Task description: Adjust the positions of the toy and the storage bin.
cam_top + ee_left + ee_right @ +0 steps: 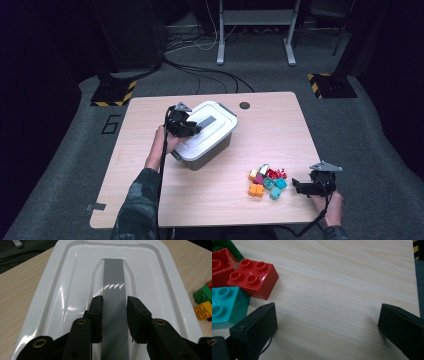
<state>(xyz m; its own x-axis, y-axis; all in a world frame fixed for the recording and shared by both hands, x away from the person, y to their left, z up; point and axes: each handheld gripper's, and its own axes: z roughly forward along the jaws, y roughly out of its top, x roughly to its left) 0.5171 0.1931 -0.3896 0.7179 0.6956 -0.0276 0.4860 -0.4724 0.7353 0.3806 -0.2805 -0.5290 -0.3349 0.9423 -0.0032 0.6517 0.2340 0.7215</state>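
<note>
A grey handle (114,290) is set lengthwise in a recess in the middle of a white lid (62,290), and it is clamped from both sides by the left claw (114,317), whose black pads press against its two long edges. The lid is seated on a dark storage box (210,150), which stands near the middle of the table (280,135), slightly toward its left and far side. The box is covered, so what it contains cannot be told. In the high view the left claw (192,127) is seen over the near-left end of the lid, with the hand (165,145) behind it at the box's left corner.

To the right of the box, well apart from it, a loose cluster of toy bricks (267,181) lies on the table near the front edge: orange, teal, red, pink and green pieces are made out. Just to the right of this cluster the right claw (296,186) is held low over the table, pointed toward the bricks. Its jaws are spread wide and nothing is gripped between them; bare wood is seen in the gap. A red brick (253,277) and a teal brick (227,305) lie just beside its left jaw.
</note>
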